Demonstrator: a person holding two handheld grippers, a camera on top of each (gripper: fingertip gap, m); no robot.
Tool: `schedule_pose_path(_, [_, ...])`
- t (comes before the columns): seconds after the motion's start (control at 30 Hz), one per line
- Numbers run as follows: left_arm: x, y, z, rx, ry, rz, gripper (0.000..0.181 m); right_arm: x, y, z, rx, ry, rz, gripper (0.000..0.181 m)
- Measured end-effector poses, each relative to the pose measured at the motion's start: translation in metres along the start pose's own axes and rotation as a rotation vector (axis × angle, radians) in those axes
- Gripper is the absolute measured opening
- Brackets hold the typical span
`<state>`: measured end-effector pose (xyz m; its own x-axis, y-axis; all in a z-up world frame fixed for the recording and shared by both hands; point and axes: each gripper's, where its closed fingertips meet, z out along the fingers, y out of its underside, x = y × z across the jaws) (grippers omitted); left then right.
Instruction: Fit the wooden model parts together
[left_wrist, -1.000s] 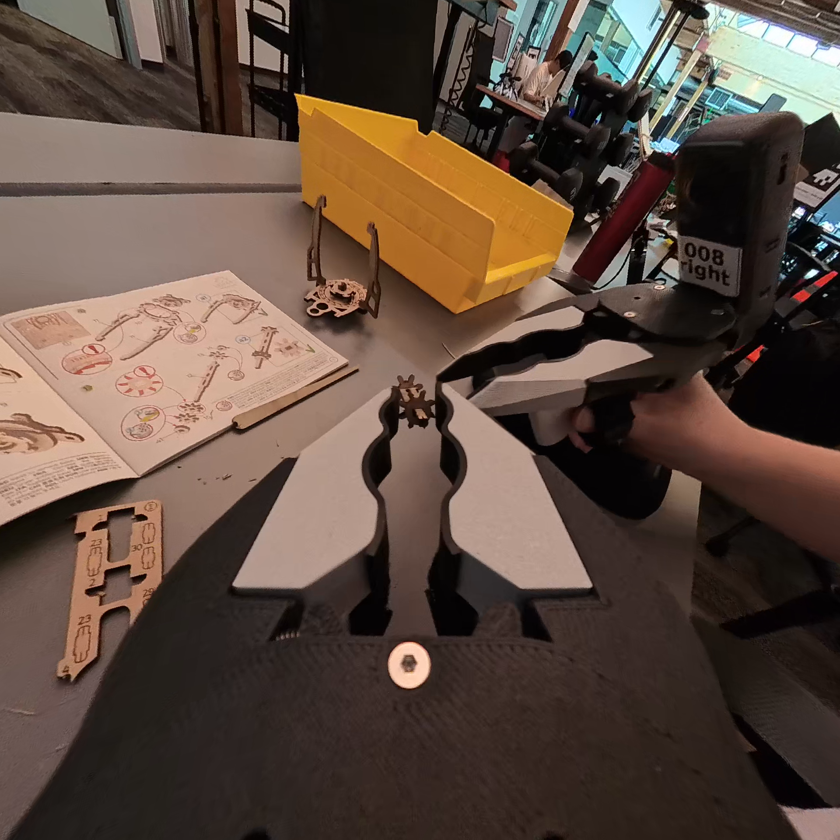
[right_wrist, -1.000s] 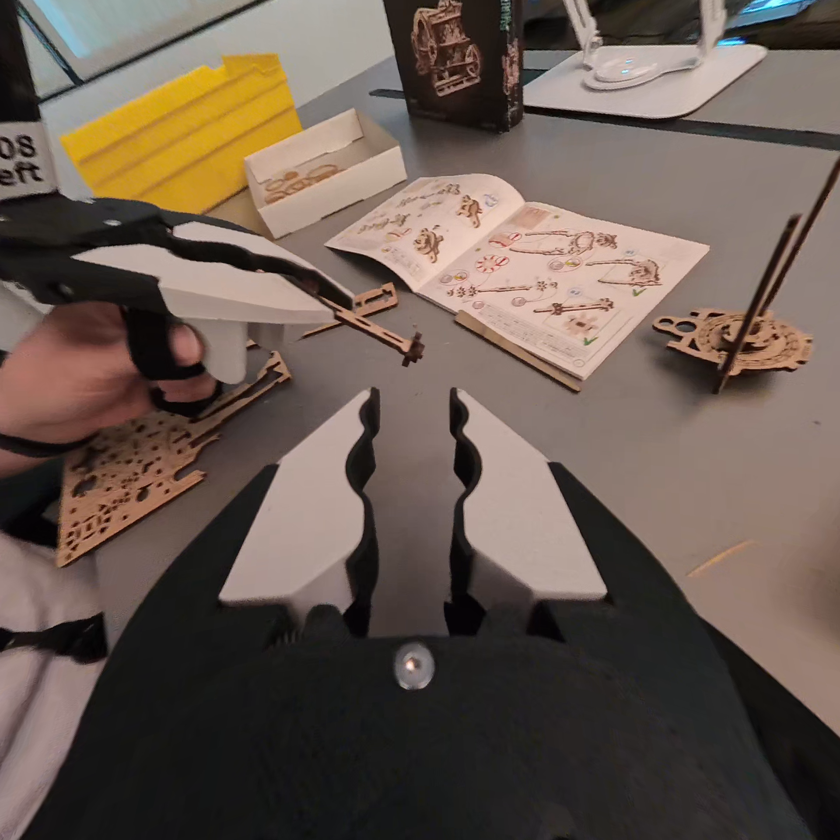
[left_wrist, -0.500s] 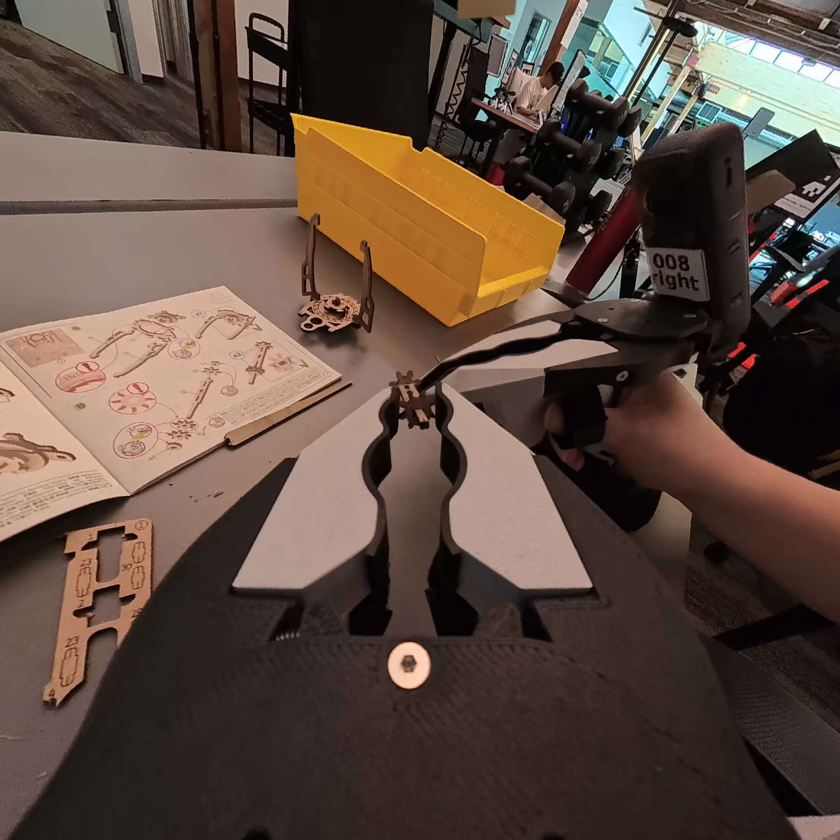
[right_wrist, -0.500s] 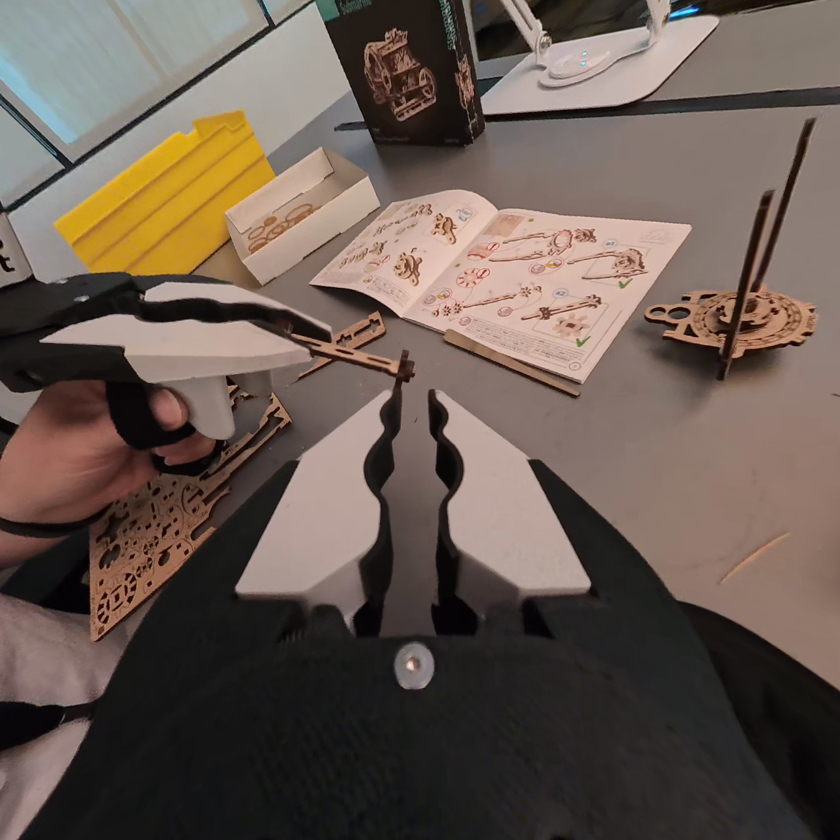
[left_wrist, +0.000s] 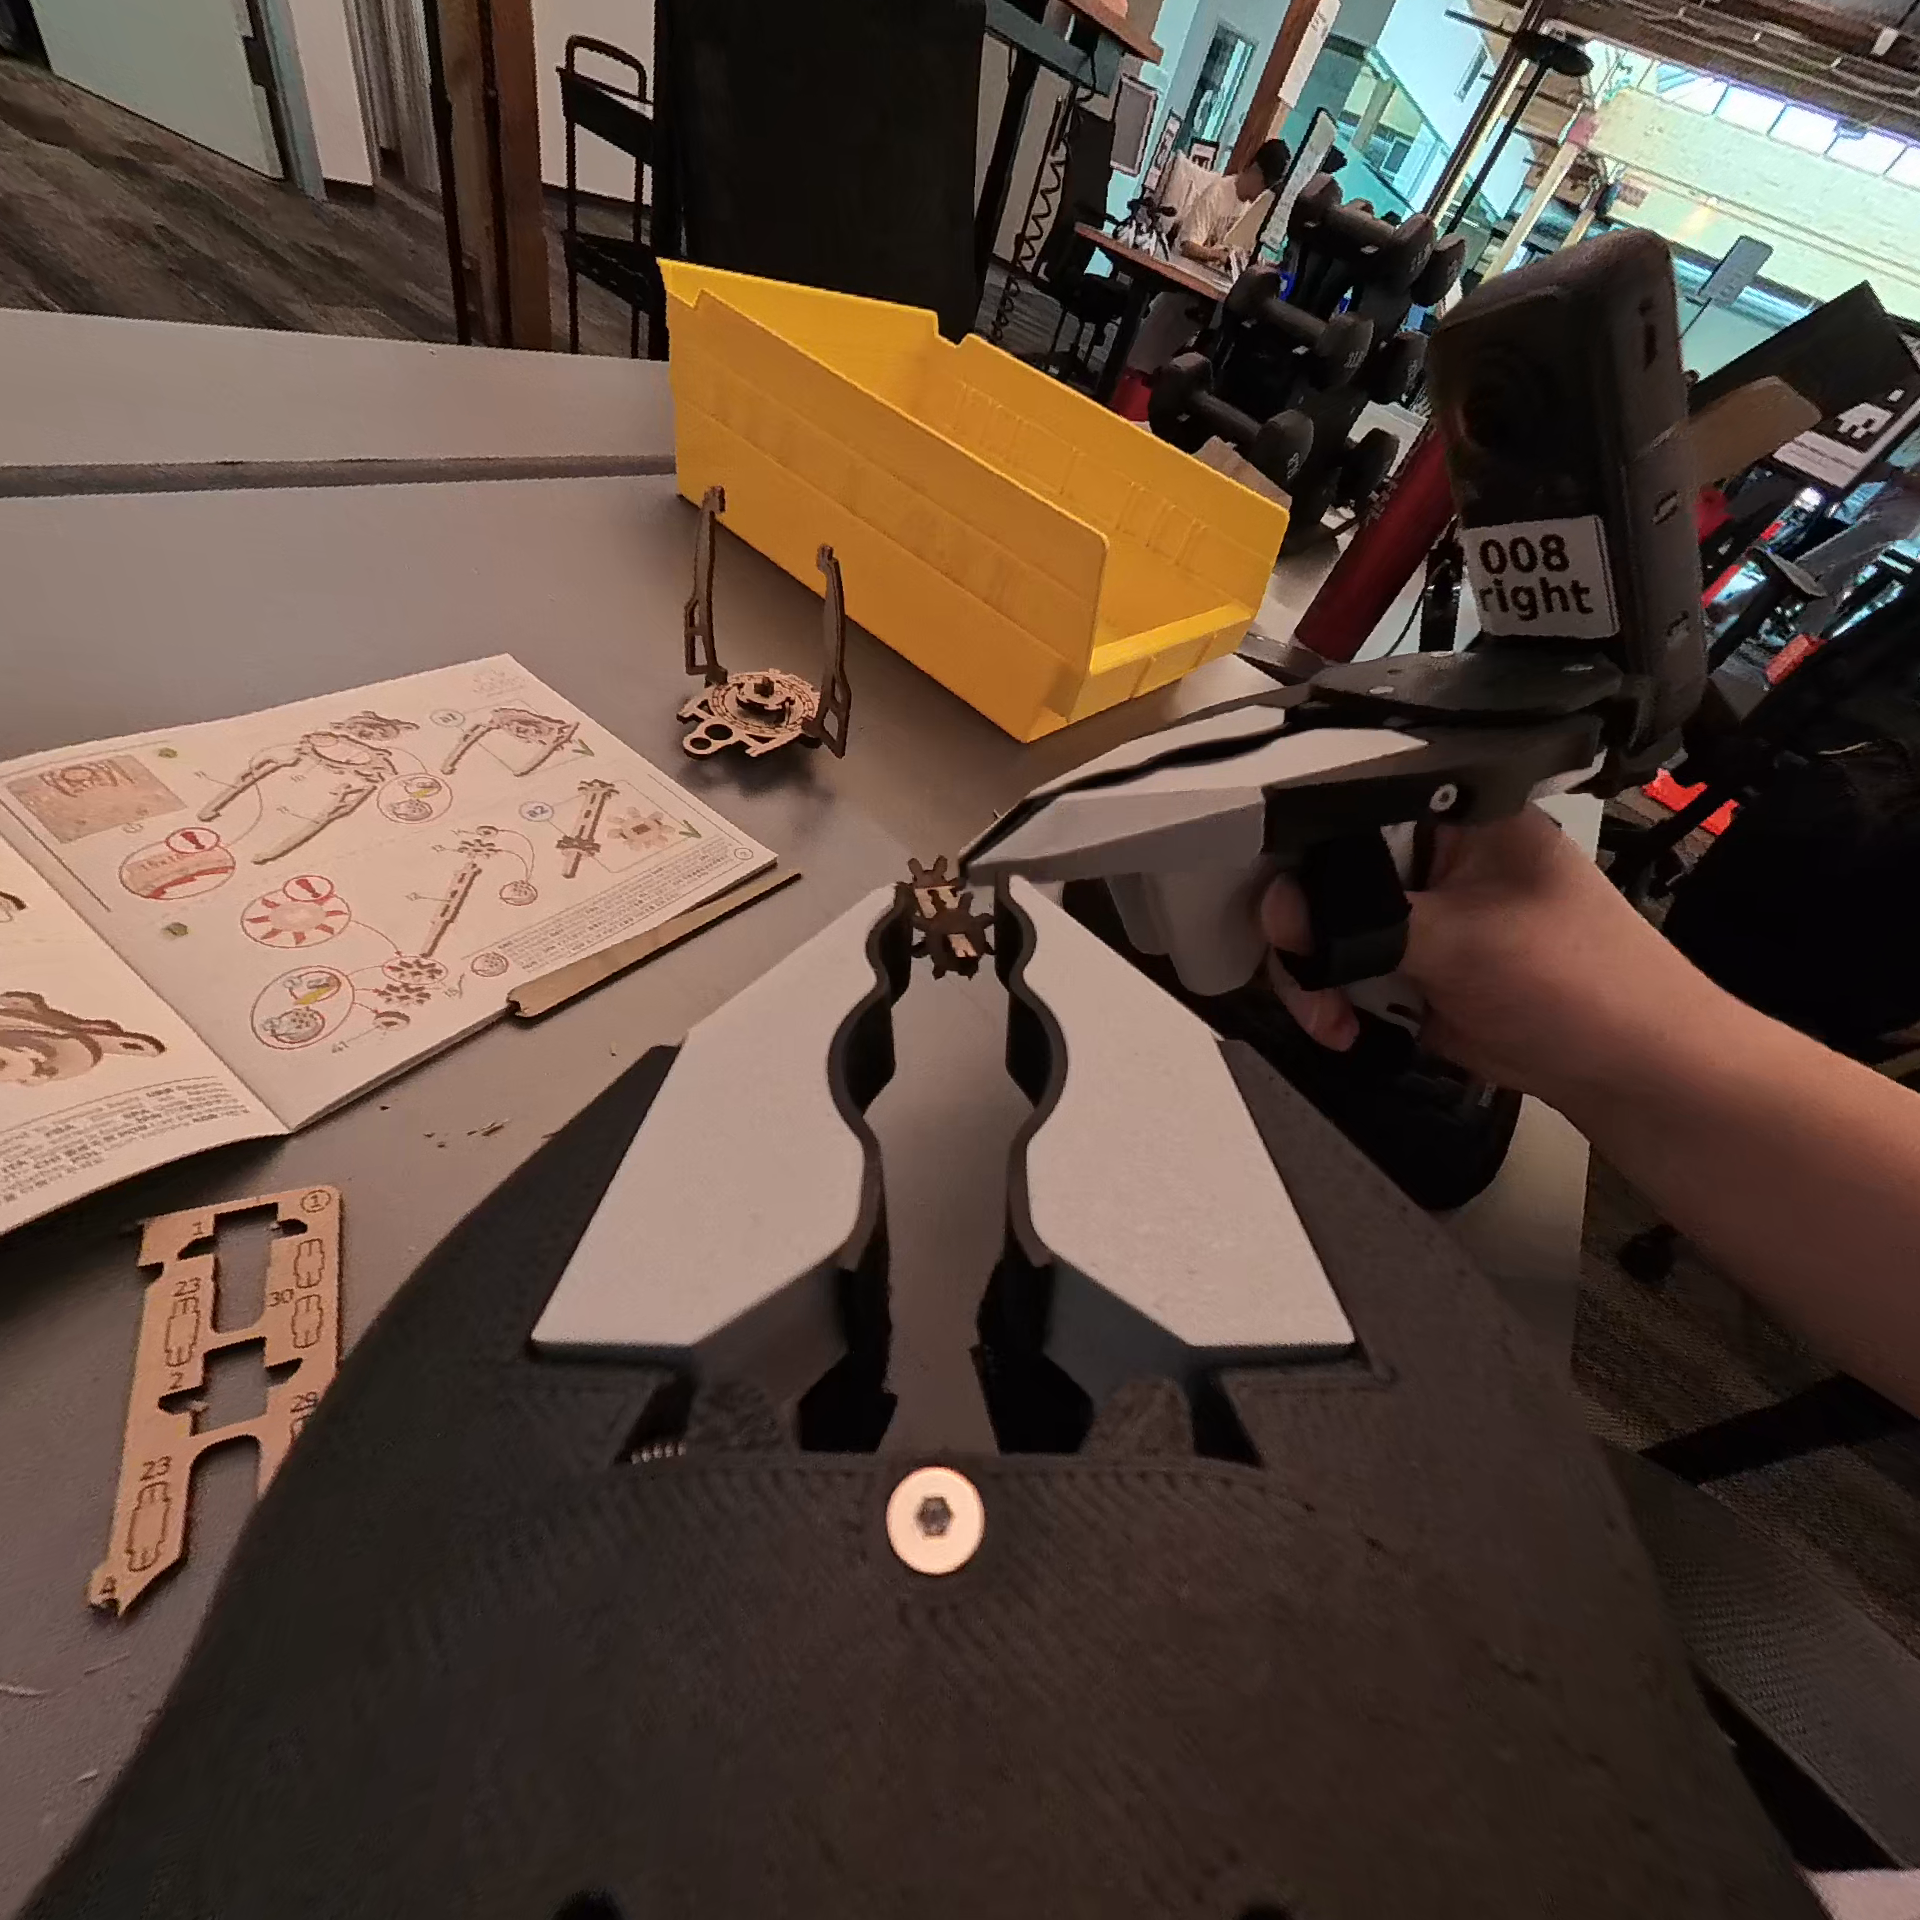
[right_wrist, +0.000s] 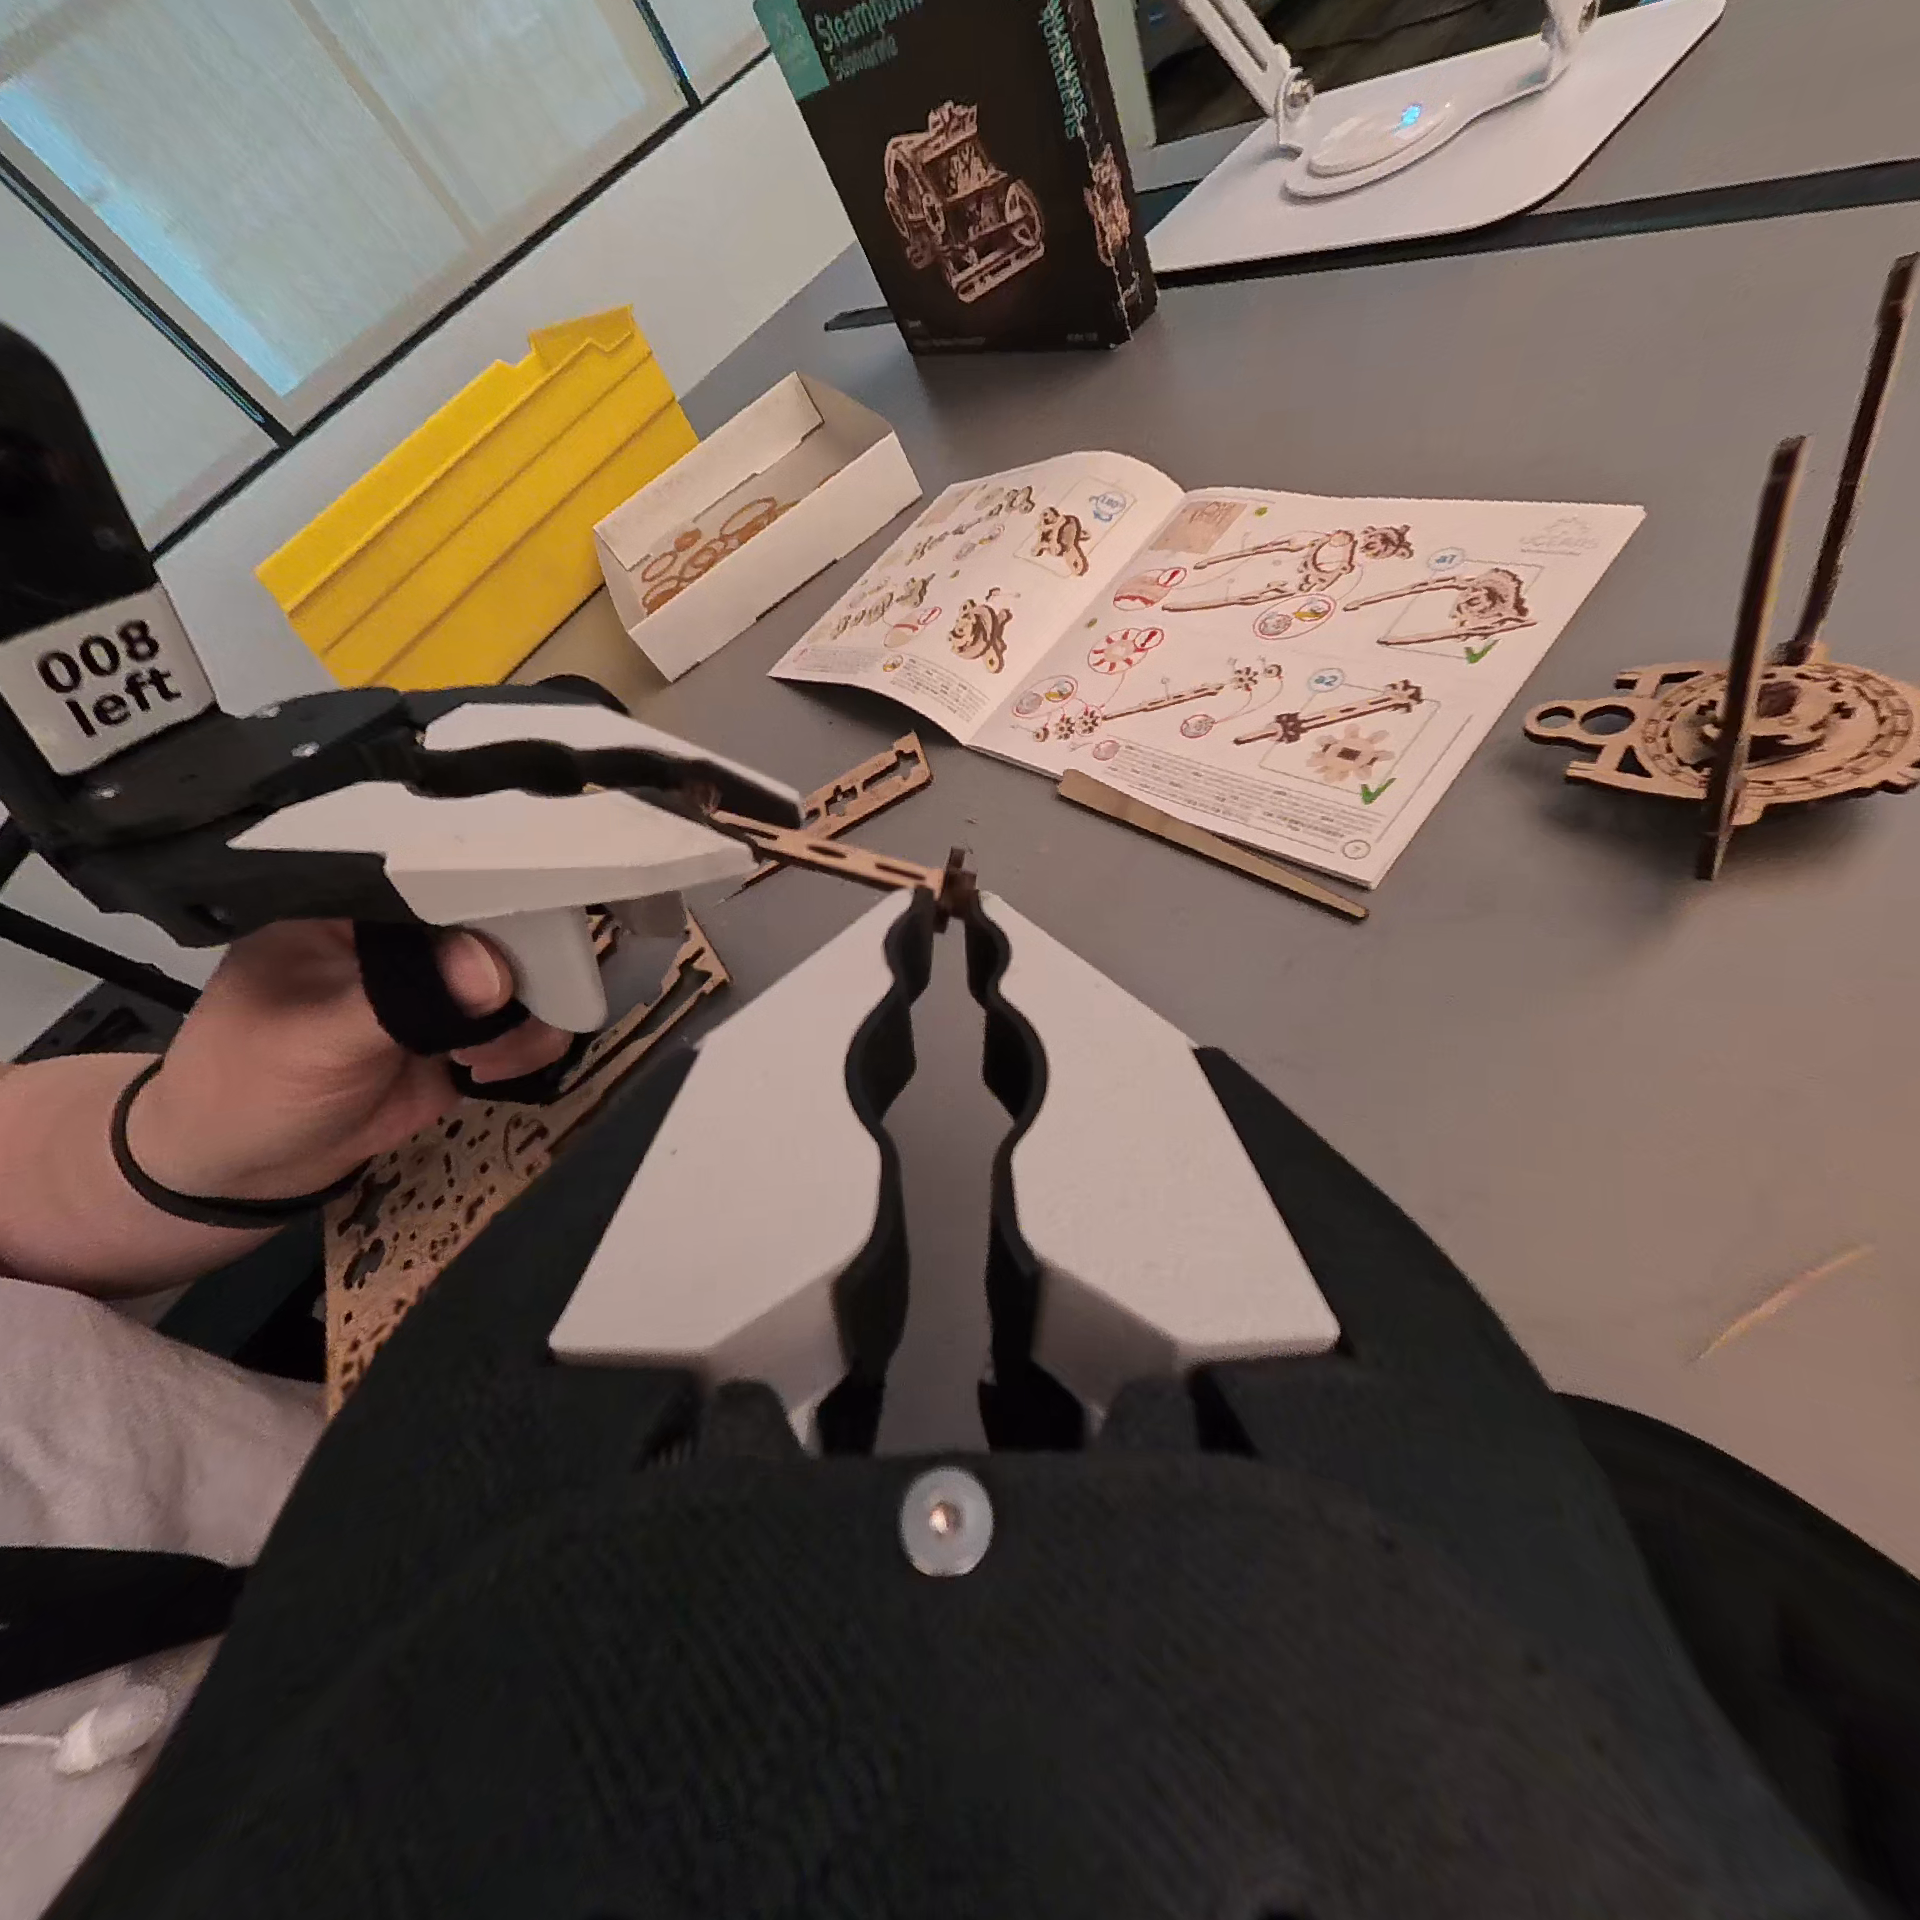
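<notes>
Matt grey table (right_wrist: 1455, 1039), glossy yellow plastic bin (left_wrist: 987, 540), paper booklet (right_wrist: 1247, 623) and laser-cut wood strip (right_wrist: 831, 857) are seen.

A grey table (right_wrist: 1455, 1039) carries everything. An open booklet (right_wrist: 1226, 644) lies on it, with a thin wooden strip (right_wrist: 1205, 844) just beside its near edge. Right of the booklet stands a round wooden base (right_wrist: 1745, 727) with two upright posts. Behind the booklet sit a white tray (right_wrist: 769, 530) of wooden rings, a yellow bin (right_wrist: 468, 520), a dark box (right_wrist: 987, 177) standing upright and a white stand (right_wrist: 1434, 135). Punched wooden sheets (left_wrist: 223, 1382) lie flat at the near edge.
</notes>
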<state>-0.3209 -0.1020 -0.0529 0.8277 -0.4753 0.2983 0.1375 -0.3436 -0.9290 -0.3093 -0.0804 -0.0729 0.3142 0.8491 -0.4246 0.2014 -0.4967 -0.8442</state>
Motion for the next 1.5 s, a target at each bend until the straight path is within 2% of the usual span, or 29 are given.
schedule_pose_path(0.23, [0.001,0.001,0.000,0.001,-0.003,0.009,0.013,0.001,0.006,0.001,-0.045,-0.022,0.052,0.001])
schedule_pose_path(0.9, [0.013,0.014,0.009,-0.057,0.068,-0.013,0.017,0.016,0.006,-0.011,-0.020,-0.001,0.048,0.000])
schedule_pose_path(0.93, [0.013,0.014,0.009,-0.057,0.069,-0.013,0.015,0.017,0.007,-0.011,-0.021,0.001,0.049,0.000])
schedule_pose_path(1.0, [0.013,0.018,0.010,-0.075,0.074,-0.004,0.000,0.019,0.007,-0.012,-0.021,0.002,0.053,0.000])
schedule_pose_path(1.1, [0.013,0.021,0.011,-0.087,0.074,0.000,0.001,0.020,0.009,-0.013,-0.028,0.003,0.044,0.000])
schedule_pose_path(1.23, [0.006,0.019,0.004,-0.090,0.054,-0.017,0.011,0.009,0.014,-0.014,-0.046,-0.061,-0.003,0.000])
schedule_pose_path(1.33, [-0.001,0.024,-0.006,-0.142,0.046,-0.037,0.015,0.001,0.023,-0.014,-0.081,-0.082,-0.080,0.000])
schedule_pose_path(1.4, [-0.007,0.027,-0.012,-0.165,0.034,-0.040,0.015,0.000,0.028,-0.013,-0.110,-0.055,-0.155,0.008])
schedule_pose_path(1.5, [-0.013,0.032,-0.020,-0.194,0.009,-0.026,0.015,0.005,0.033,-0.010,-0.152,0.013,-0.246,0.010])
